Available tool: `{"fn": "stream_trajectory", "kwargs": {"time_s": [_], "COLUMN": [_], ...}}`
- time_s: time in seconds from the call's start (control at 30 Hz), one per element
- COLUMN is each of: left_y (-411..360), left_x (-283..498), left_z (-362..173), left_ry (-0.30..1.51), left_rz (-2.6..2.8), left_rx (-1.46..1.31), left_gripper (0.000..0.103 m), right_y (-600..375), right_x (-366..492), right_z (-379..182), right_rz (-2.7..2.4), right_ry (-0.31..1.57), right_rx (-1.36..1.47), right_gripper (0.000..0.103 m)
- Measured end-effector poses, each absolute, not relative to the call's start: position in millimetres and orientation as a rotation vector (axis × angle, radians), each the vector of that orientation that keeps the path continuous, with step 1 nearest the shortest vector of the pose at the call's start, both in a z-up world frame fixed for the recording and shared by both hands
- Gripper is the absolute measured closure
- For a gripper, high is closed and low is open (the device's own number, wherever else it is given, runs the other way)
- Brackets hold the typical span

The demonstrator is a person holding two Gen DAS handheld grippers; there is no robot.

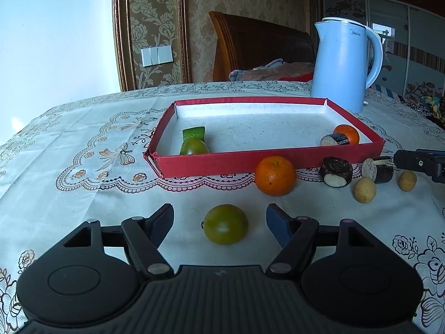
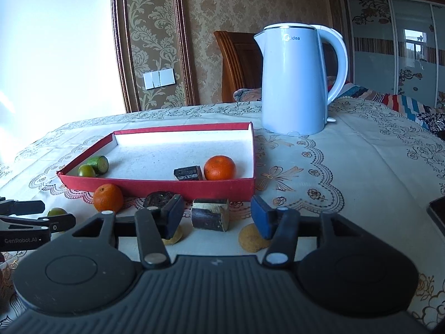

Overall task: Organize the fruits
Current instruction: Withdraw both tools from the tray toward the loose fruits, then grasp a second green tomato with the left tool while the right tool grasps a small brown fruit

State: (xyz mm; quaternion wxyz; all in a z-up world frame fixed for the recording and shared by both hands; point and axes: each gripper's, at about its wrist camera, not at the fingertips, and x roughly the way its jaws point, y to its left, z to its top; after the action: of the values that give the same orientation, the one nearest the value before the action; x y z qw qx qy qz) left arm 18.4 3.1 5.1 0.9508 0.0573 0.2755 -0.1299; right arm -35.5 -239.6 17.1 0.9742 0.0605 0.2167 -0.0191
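Observation:
A red tray (image 1: 211,162) (image 2: 155,188) on the tablecloth holds a green tomato (image 1: 193,147), a cucumber piece (image 1: 194,132), an orange (image 1: 347,133) (image 2: 219,167) and a dark cane piece (image 2: 188,173). My left gripper (image 1: 221,220) is open around a green tomato (image 1: 225,224) on the cloth. An orange (image 1: 275,175) (image 2: 108,197) lies in front of the tray. My right gripper (image 2: 215,217) is open around a dark cane piece (image 2: 210,214). Another cane piece (image 2: 158,199) and two small yellow-brown fruits (image 2: 251,238) lie beside it.
A light blue kettle (image 2: 294,80) (image 1: 345,64) stands behind the tray at the right. A wooden chair (image 1: 258,44) is behind the table. A dark flat object (image 2: 438,214) lies at the right edge. The left gripper shows at the left of the right wrist view (image 2: 33,220).

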Motion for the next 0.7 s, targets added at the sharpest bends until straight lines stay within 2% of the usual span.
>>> {"fn": "stream_trajectory", "kwargs": {"time_s": [0.4,0.5,0.7], "left_y": [1.0,0.8,-0.3], "left_x": [32.3,33.4,36.1], "left_z": [-1.9,-1.8,-1.6], "left_ry": [0.633,0.636,0.641], "left_rz": [-0.238,-0.23,-0.211], "left_rx": [0.094,0.086,0.072], "left_gripper": [0.039,0.04,0.042], "right_y": [-208.4,-203.0,-197.2], "right_x": [-32.0,-27.6,-19.9], "right_z": [10.5,9.7,8.3], "right_rz": [0.043,0.056,0.071], "right_ry": [0.492,0.518,0.545], "right_rx": [0.038,0.018,-0.008], "right_gripper": [0.051,0.059,0.059]}}
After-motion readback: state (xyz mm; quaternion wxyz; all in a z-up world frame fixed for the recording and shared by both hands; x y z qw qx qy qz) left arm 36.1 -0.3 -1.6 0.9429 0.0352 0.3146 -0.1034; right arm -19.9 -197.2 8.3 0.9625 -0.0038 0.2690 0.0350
